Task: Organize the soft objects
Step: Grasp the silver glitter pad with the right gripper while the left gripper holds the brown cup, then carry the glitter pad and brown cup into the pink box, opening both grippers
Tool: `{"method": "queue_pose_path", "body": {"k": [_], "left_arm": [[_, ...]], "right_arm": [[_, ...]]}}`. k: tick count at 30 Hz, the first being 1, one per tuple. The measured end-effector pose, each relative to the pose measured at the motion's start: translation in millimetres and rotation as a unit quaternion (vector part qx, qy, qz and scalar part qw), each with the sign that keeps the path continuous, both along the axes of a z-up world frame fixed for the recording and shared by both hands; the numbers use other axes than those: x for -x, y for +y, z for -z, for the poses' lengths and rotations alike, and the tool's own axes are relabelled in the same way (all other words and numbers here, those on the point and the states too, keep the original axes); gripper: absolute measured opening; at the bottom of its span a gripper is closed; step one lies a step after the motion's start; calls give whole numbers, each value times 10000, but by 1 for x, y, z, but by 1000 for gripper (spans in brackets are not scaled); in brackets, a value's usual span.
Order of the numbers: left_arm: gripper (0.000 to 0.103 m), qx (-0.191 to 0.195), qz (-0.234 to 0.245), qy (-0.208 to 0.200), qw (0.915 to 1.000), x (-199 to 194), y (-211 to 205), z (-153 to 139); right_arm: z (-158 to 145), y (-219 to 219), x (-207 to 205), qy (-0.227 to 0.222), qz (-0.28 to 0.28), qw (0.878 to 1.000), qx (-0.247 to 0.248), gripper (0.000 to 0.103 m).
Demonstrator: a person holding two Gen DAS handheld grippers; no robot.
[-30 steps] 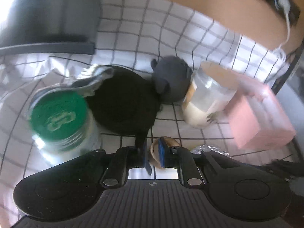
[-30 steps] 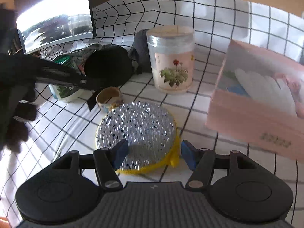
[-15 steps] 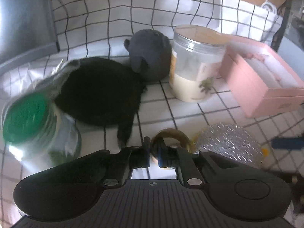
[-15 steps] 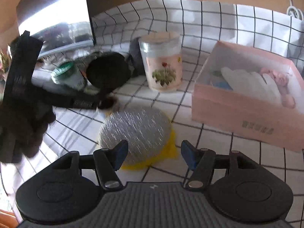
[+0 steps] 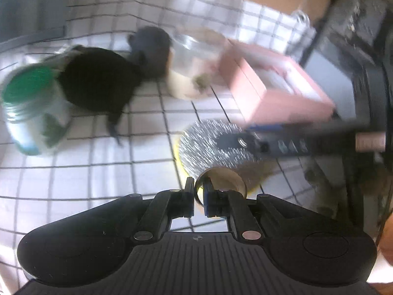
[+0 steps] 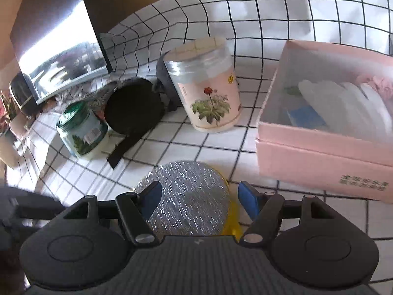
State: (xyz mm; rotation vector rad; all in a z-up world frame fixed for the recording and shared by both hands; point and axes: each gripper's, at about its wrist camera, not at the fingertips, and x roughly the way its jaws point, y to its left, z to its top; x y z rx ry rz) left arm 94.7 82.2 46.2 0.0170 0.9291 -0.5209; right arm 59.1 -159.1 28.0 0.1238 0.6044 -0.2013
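Observation:
My left gripper [image 5: 198, 186] is shut on the wall of a small brown tape ring [image 5: 228, 174] and holds it just above the near edge of a round silver scouring pad [image 5: 203, 142] with a yellow underside. My right gripper [image 6: 199, 194] straddles that same pad [image 6: 191, 196]. Its jaws are opening, and the blue pads stand clear of the pad's sides. A black round pad with a strap [image 6: 133, 110] leans against a green-lidded jar [image 6: 81, 127]. Behind it, a grey soft lump [image 6: 164, 73] is partly hidden by a floral jar [image 6: 208, 86].
An open pink box [image 6: 319, 147] holding white and pink items stands at the right on the checked cloth [image 6: 270, 12]. A shiny dark screen [image 6: 56, 39] rises at the back left. Dark equipment [image 5: 368, 61] borders the right side in the left wrist view.
My left gripper shut on the tape ring, lifted it and carried it right to the silver pad. My right gripper's jaws widened around the pad.

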Motion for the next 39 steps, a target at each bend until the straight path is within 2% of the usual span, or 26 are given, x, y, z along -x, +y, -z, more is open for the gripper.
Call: {"method": "queue_pose_path", "body": {"k": [3, 7, 9, 11, 12, 14, 15, 18, 21, 24, 28, 31, 34, 36, 39], "left_arm": [[7, -119, 21, 43, 9999, -2, -6, 9], [7, -151, 31, 4, 9999, 1, -1, 9], [7, -112, -2, 1, 9999, 1, 4, 10], [7, -56, -19, 12, 10000, 0, 8, 12], [8, -30, -2, 10, 10000, 1, 10, 12], [7, 31, 59, -3, 10000, 1, 13, 12], [7, 52, 88, -15, 9999, 1, 14, 13], [7, 92, 112, -30, 9999, 3, 16, 12], [7, 94, 127, -8, 9999, 8, 16, 10], [7, 143, 346, -28, 9993, 19, 9, 3], [7, 316, 759, -200, 9964, 30, -13, -16], [7, 550, 980, -525, 9923, 23, -39, -44], [8, 746, 1040, -967, 9871, 0, -72, -77], [10, 812, 798, -1108, 9873, -24, -98, -94], [13, 820, 445, -986, 9907, -68, -138, -101]], "right_arm": [[-1, 0, -6, 2, -7, 9997, -235, 71], [-6, -11, 2, 19, -28, 9943, -1065, 71], [-12, -11, 12, -38, -117, 9914, -1300, 67], [-21, -8, 25, -115, -323, 9876, -1531, 57], [-24, -6, 31, -96, -547, 9827, -1766, 41], [-24, -1, 35, 38, -773, 9763, -2022, 37], [-23, 3, 35, 83, -726, 9782, -1941, 36], [-12, 7, 21, 320, -292, 9849, -1674, 14], [-17, 10, 23, 345, -38, 9879, -1509, 14], [-36, 26, 47, 339, 95, 9967, -738, 14], [-61, 34, 93, 310, 460, 9982, 238, 14], [-76, 30, 130, 193, 753, 9955, 545, 14], [-86, 23, 164, 19, 1016, 9927, 657, 14], [-88, 20, 178, -106, 1160, 9906, 714, 14], [-87, 15, 192, -231, 1361, 9872, 797, 14]]}}
